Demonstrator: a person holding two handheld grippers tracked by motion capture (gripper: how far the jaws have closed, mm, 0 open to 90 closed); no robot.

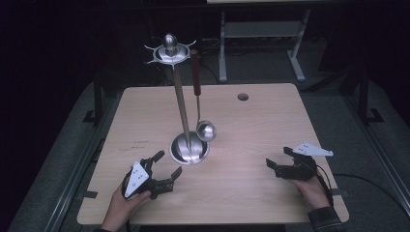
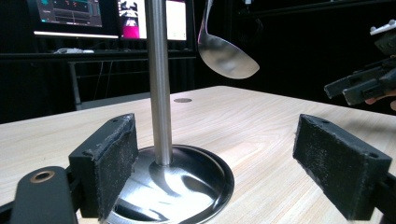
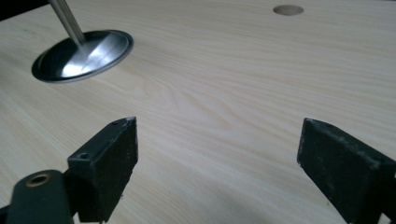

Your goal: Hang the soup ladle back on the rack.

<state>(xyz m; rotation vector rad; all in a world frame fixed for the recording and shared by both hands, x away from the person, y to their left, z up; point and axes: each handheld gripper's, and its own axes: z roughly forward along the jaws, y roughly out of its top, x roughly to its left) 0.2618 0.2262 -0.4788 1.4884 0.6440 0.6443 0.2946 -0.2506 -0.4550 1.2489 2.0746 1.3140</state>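
Standing near the middle of the pale wooden bench (image 1: 251, 145), a steel utensil stand (image 1: 183, 116) rises from a round dished base (image 1: 189, 149) to a crown of hooks (image 1: 169, 50) at its top. A ladle (image 1: 199, 104) with a reddish-brown handle hangs from one hook, its polished bowl (image 1: 206, 130) suspended just above the base on the side toward the right edge. The left hand-held gripper (image 1: 167, 165) sits close to the near edge, left of the base, its jaws spread wide and empty, the stand's pole framed between them in the left gripper view. The right hand-held gripper (image 1: 279, 157) is held toward the near right corner, jaws likewise spread around nothing, over bare wood. A small round hole (image 1: 243, 96) lies near the far edge.
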